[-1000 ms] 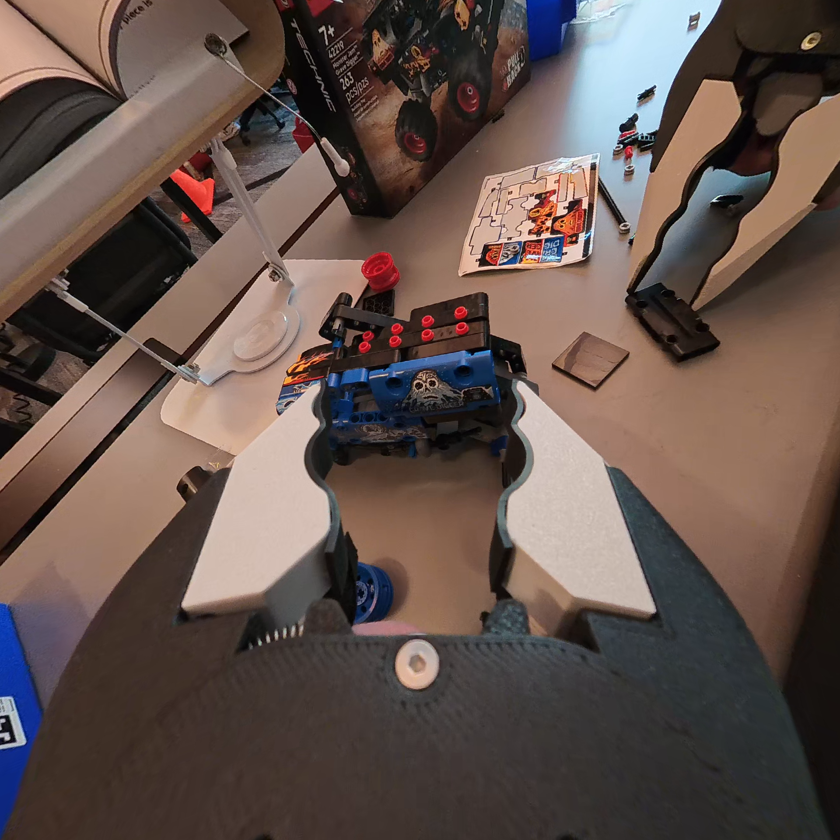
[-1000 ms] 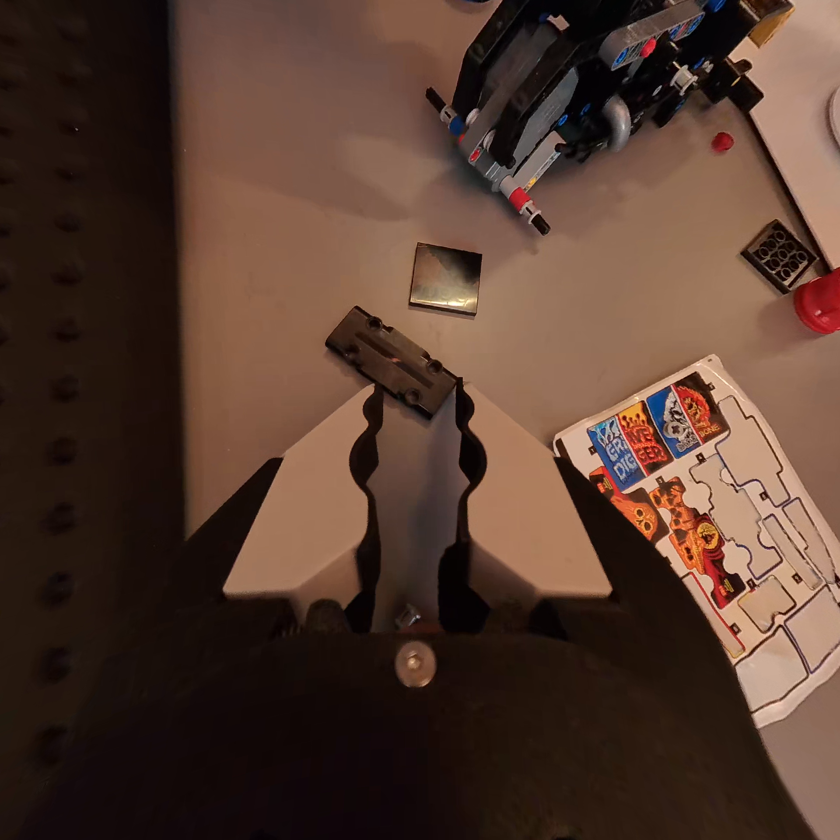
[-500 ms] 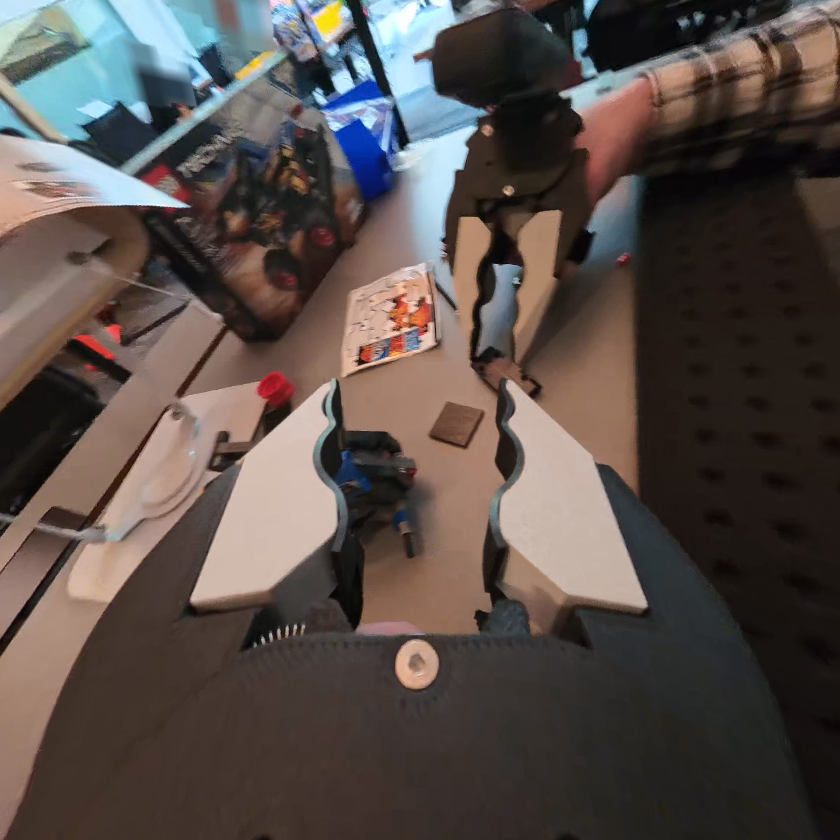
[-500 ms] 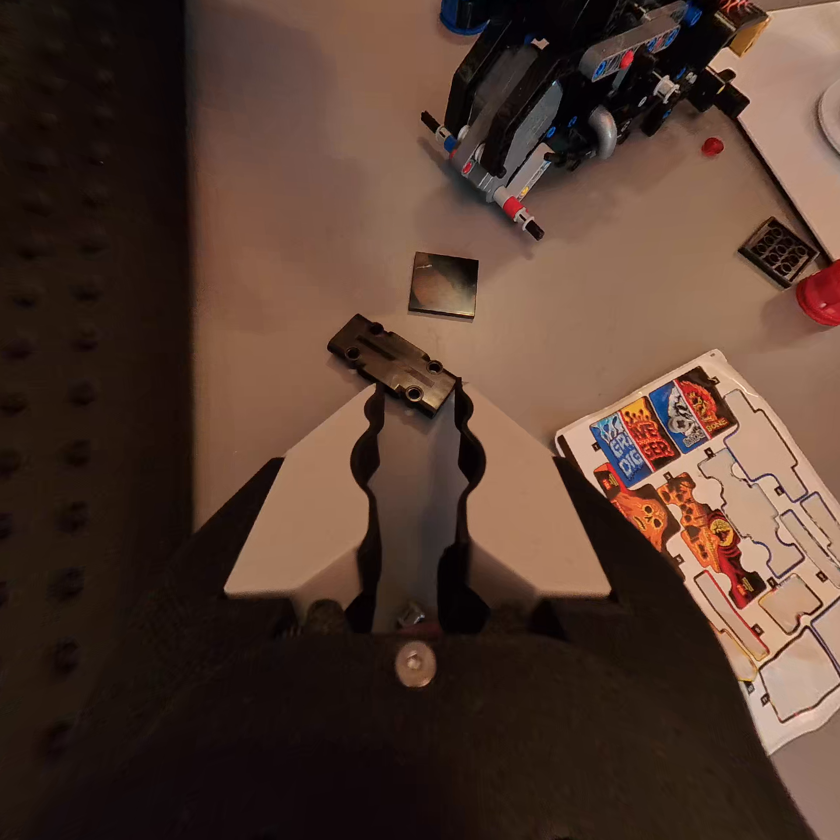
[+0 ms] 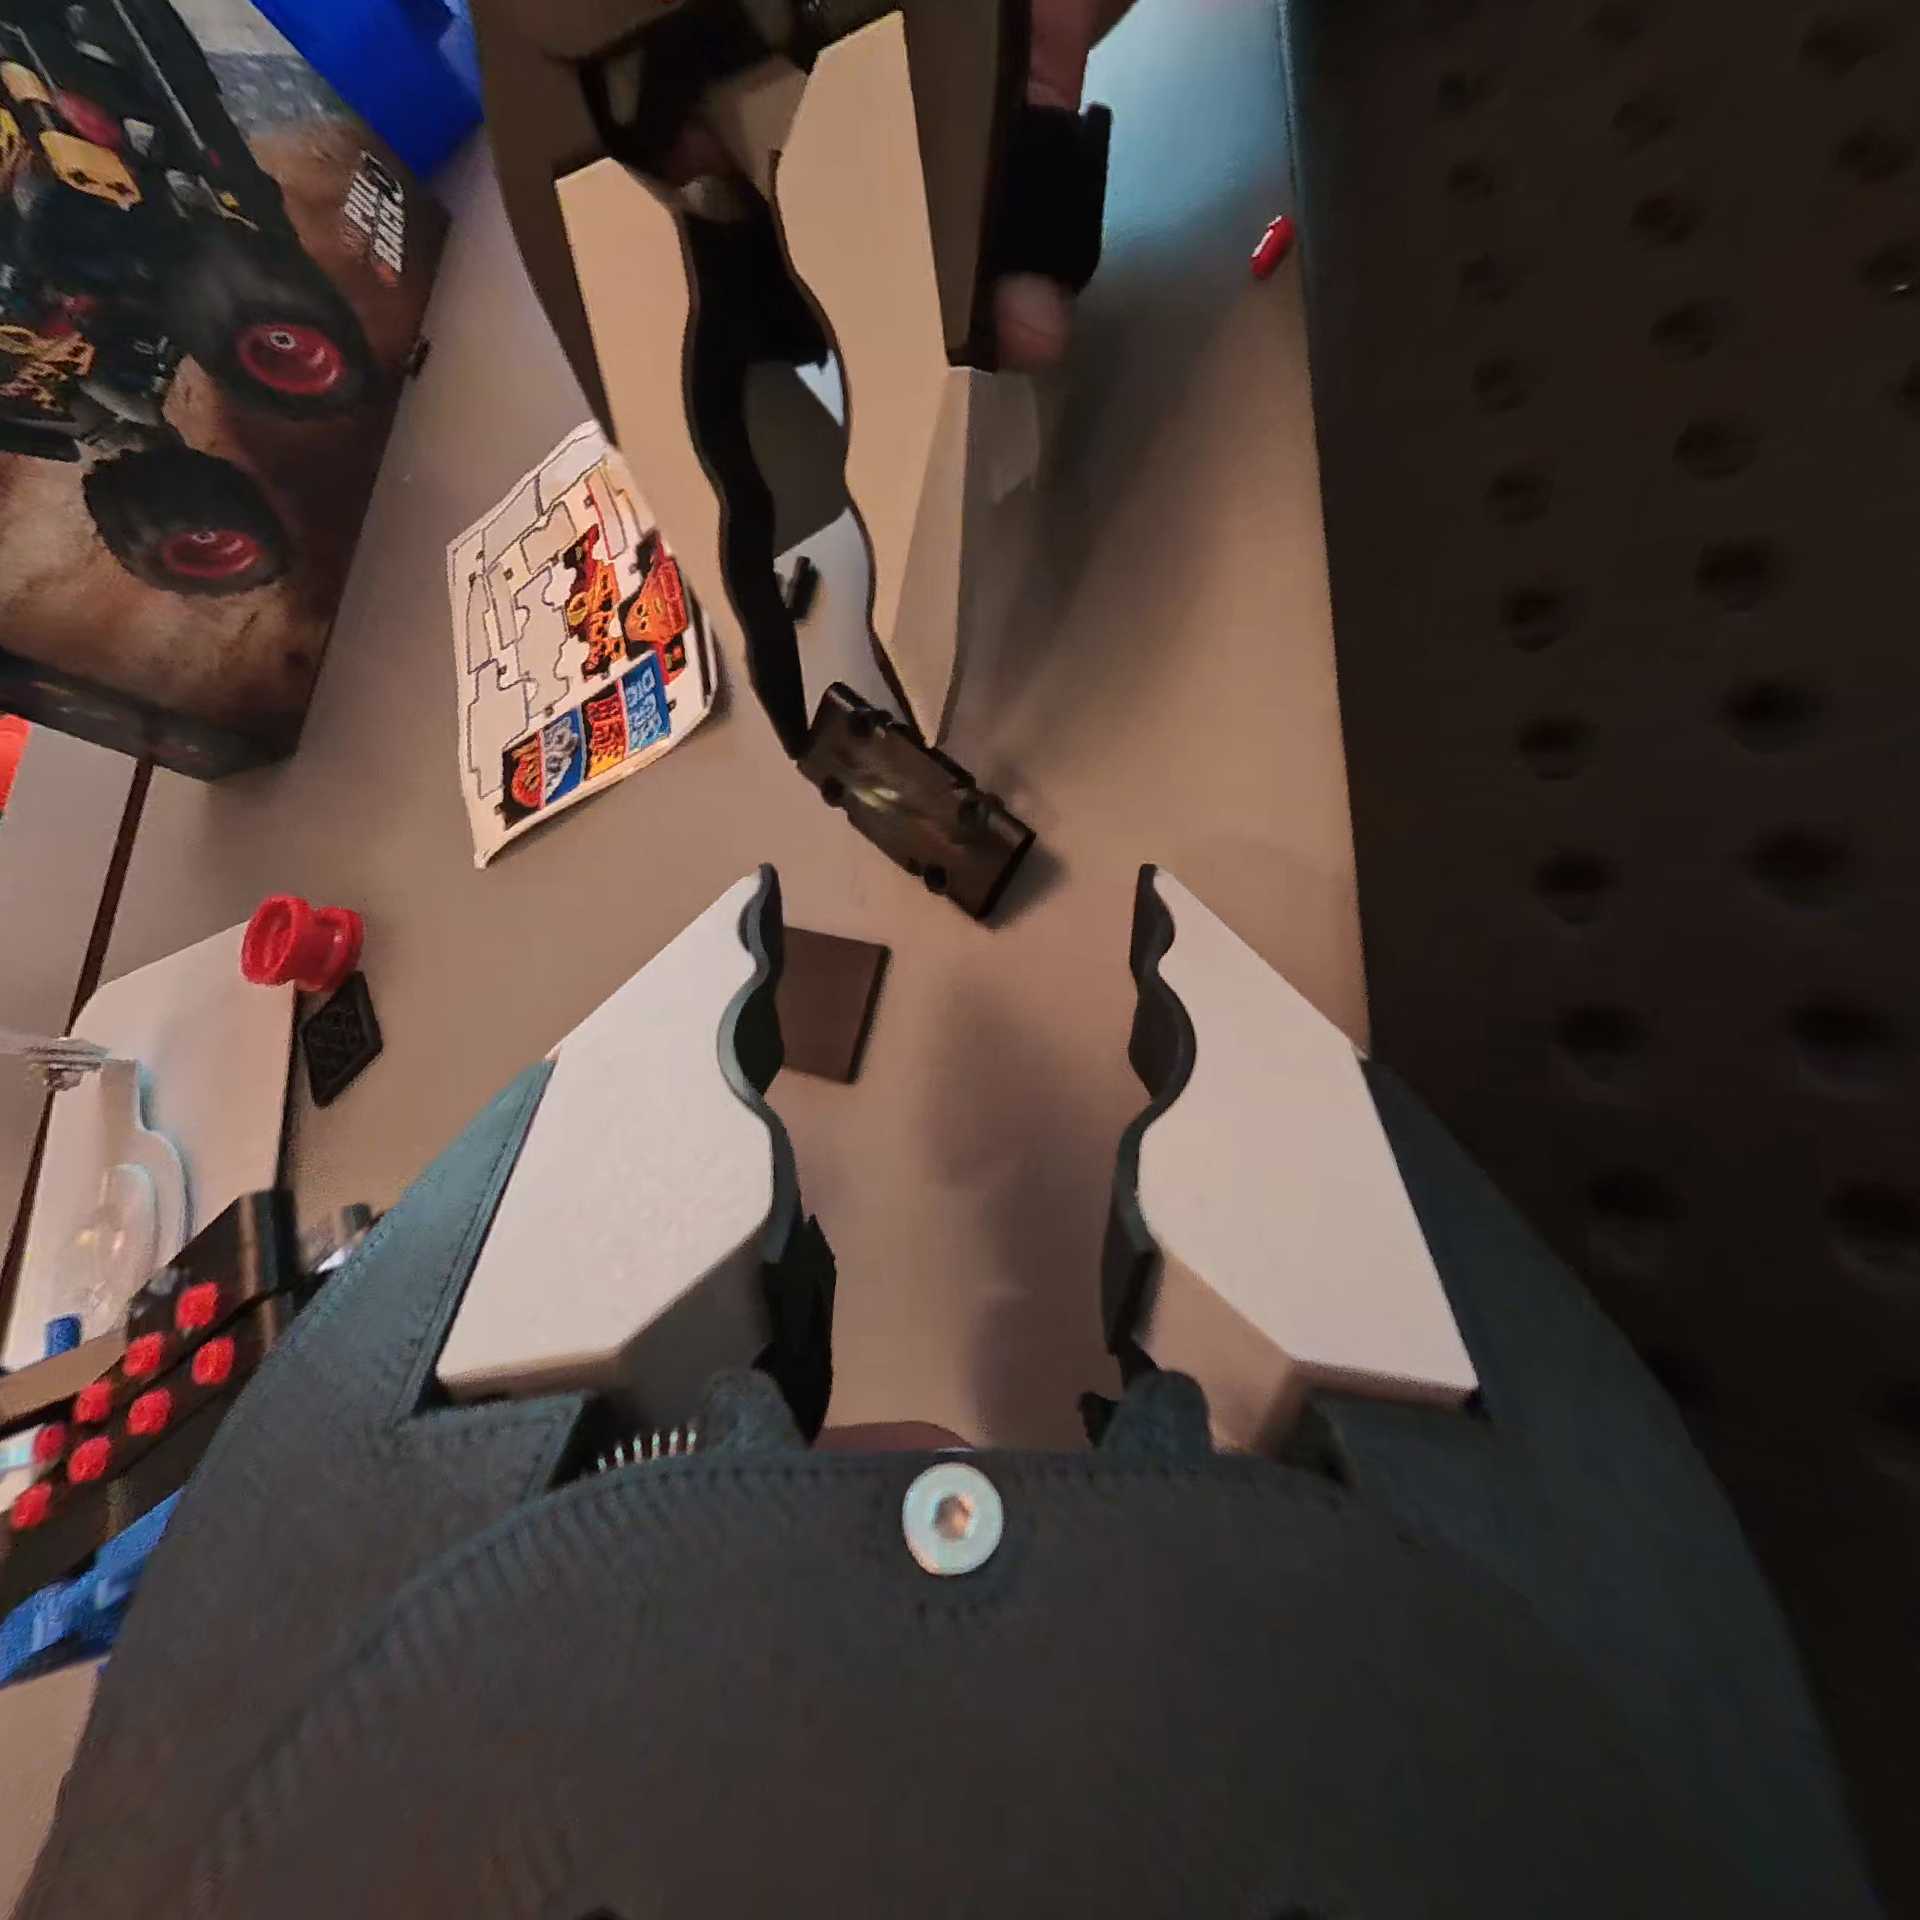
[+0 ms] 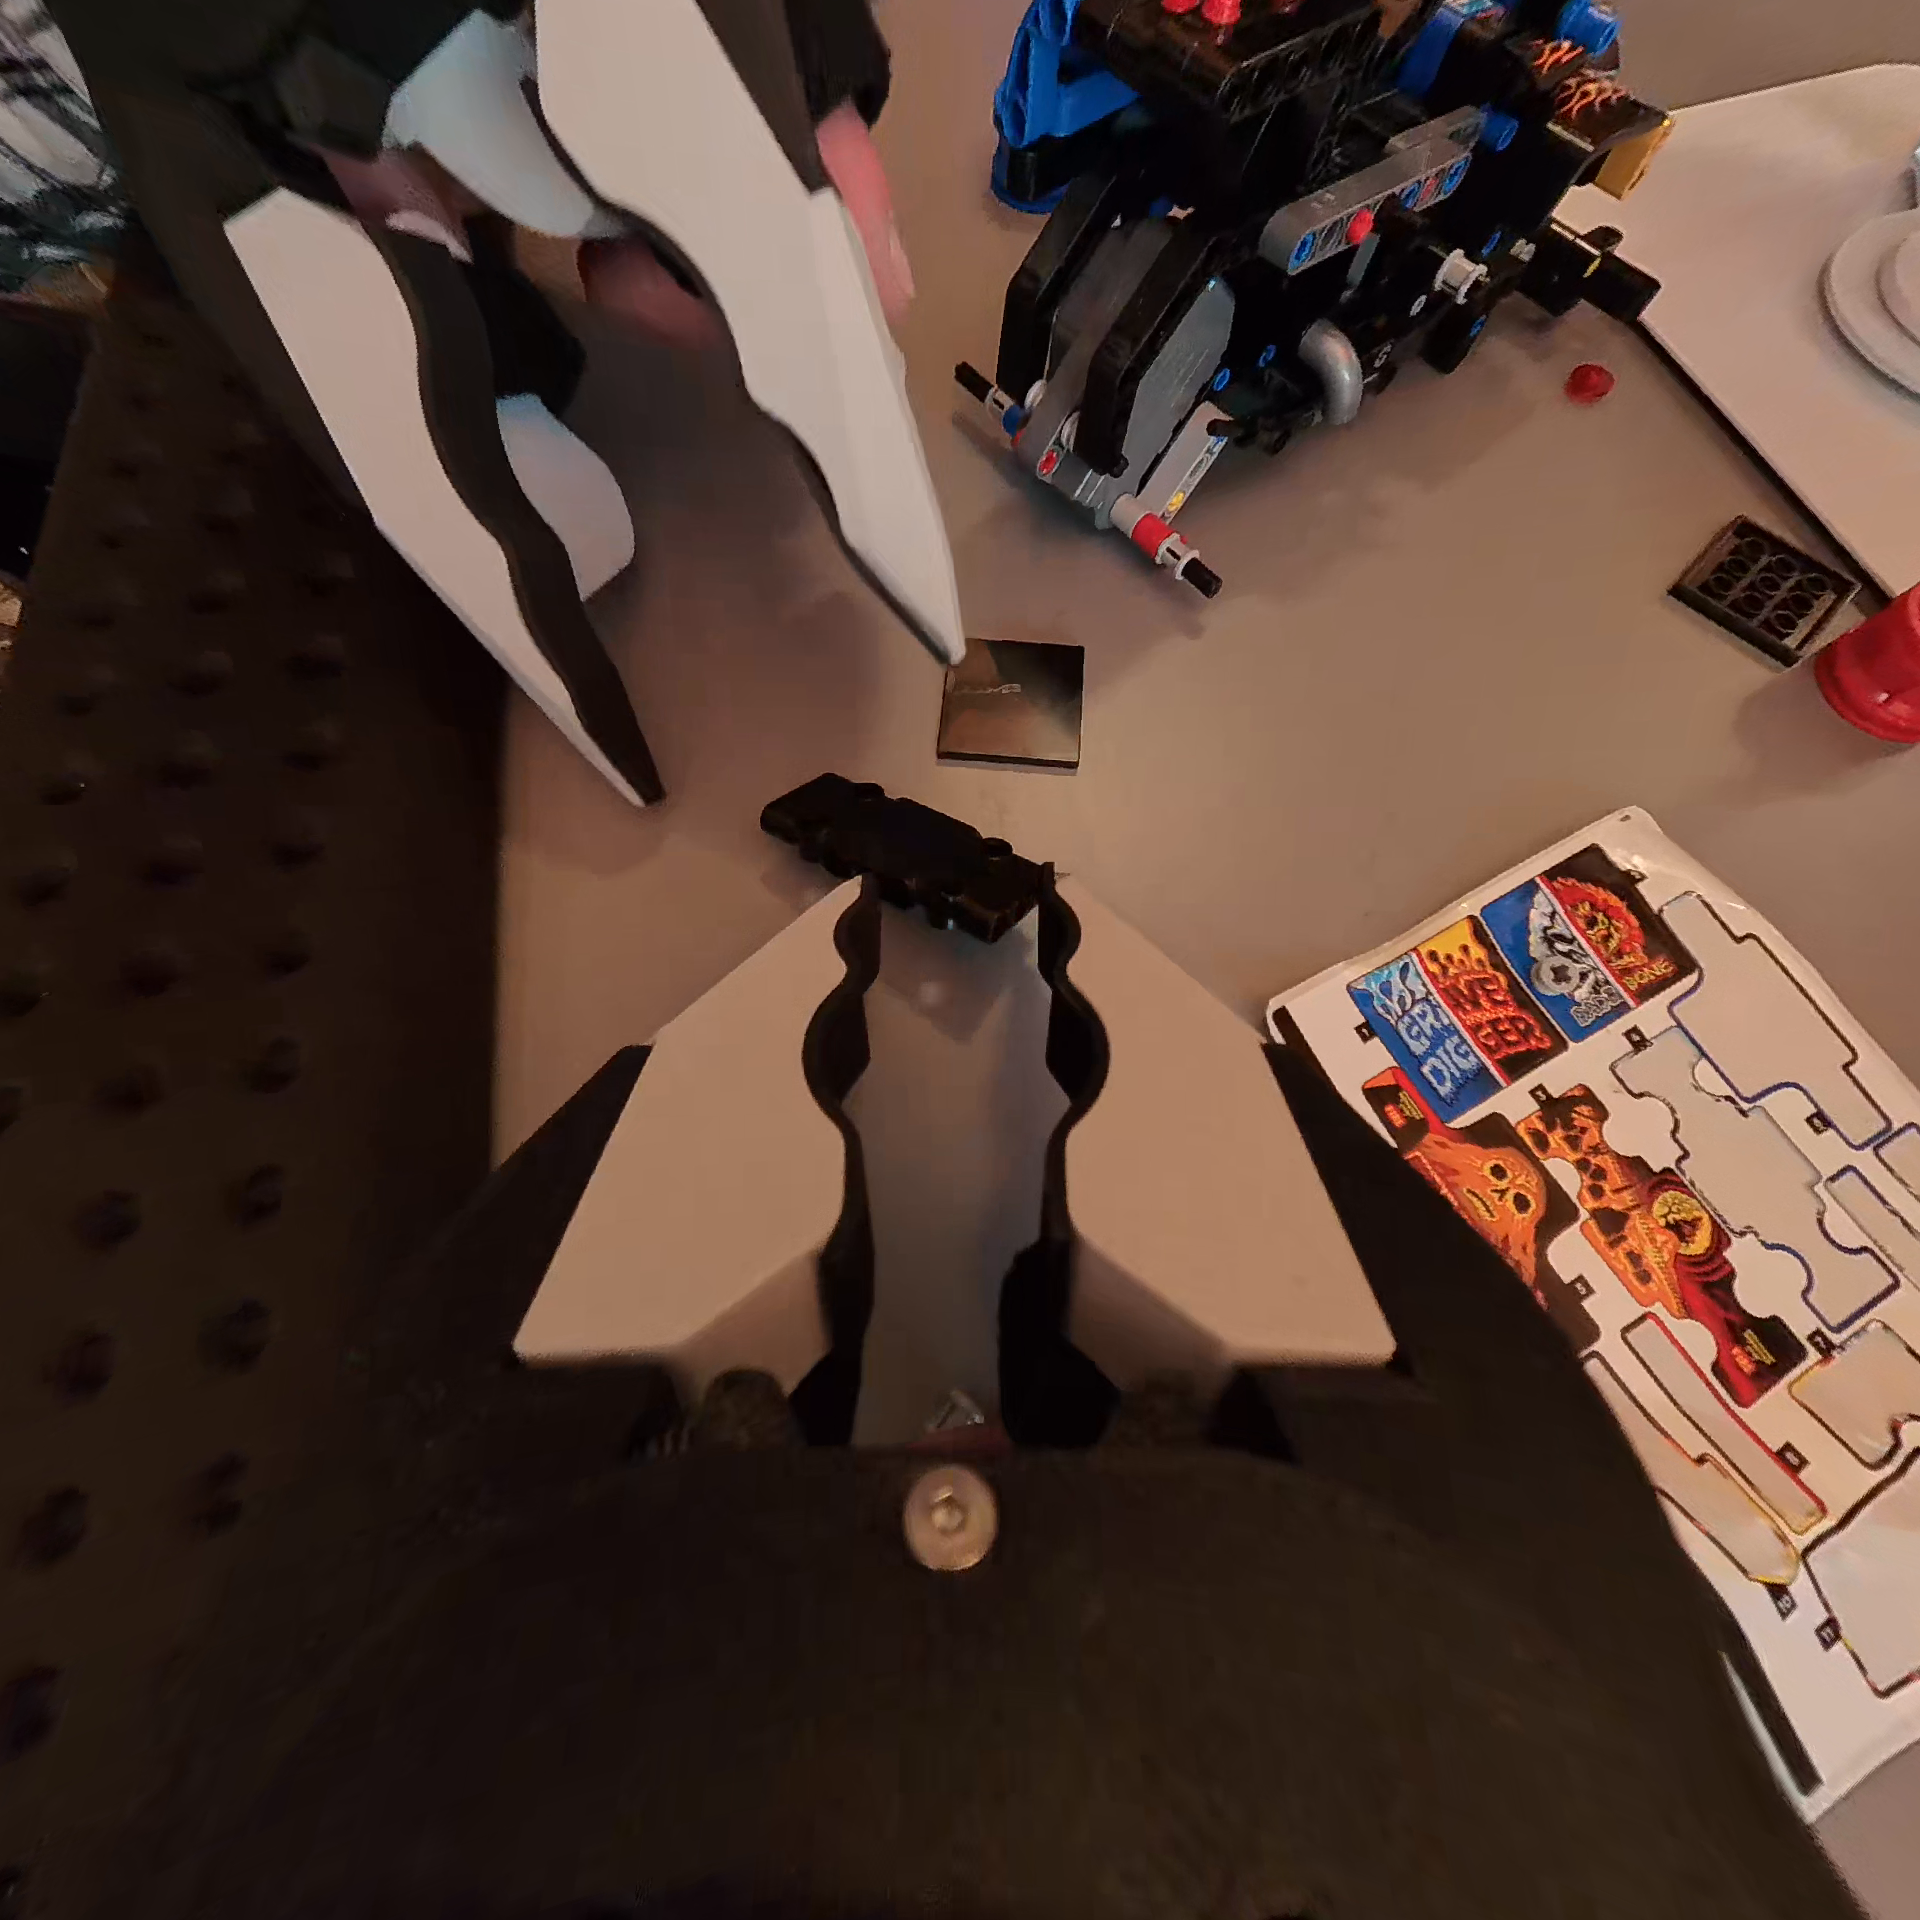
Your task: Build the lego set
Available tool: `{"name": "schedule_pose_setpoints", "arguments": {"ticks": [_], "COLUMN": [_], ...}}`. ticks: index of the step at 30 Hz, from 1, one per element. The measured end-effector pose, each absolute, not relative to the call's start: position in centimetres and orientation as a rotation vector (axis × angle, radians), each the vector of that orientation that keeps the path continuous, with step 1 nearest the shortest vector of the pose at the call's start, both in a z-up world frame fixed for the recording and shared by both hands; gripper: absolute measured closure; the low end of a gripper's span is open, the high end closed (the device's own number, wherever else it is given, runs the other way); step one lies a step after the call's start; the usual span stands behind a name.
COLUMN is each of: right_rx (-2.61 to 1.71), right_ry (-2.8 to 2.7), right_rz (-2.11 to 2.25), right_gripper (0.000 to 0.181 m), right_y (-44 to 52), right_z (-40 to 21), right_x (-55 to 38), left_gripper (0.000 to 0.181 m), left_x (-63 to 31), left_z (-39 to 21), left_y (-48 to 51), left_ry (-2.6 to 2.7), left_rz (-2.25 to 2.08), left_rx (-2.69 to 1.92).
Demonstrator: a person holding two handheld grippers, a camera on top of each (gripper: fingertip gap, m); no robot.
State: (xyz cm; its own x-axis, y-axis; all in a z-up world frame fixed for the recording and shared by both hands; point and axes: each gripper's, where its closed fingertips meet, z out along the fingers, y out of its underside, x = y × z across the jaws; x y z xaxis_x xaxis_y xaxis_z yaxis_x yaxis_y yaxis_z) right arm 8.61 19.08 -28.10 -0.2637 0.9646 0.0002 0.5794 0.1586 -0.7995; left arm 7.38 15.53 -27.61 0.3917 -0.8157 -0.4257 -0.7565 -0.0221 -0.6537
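Here: printed sticker sheet [image 6: 1621, 1174] beside right gripper [image 6: 951, 894], black panel [image 6: 904, 868].

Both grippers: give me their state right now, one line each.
Left gripper: open, holding nothing, above the table.
Right gripper: partly open, tips around one end of the black lego plate; grip cannot be told.

Left wrist view smeared by motion, I read edges poorly. Lego box [image 5: 177, 343] cut by left and top edge. Truck model [image 5: 125, 1392] only corner visible at left edge, rest behind my left gripper body. Black panel [image 6: 914, 868]: near end hidden behind right fingertips [image 6: 1044, 914], I cannot tell if touching. Sticker sheet [image 6: 1662, 1195] cut by right edge.
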Motion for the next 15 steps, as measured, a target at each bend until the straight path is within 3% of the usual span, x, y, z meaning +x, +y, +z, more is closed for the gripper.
{"name": "schedule_pose_setpoints", "arguments": {"ticks": [15], "right_rx": [-1.474], "right_ry": [-1.773], "right_rz": [1.145], "right_gripper": [0.154], "right_y": [19.4], "right_z": [-25.6], "right_x": [8.5], "left_gripper": [0.113], "left_x": [8.3], "left_z": [-27.4], "left_y": [16.7], "left_ry": [1.336], "left_rz": [-0.013], "left_rx": [-1.739]}}
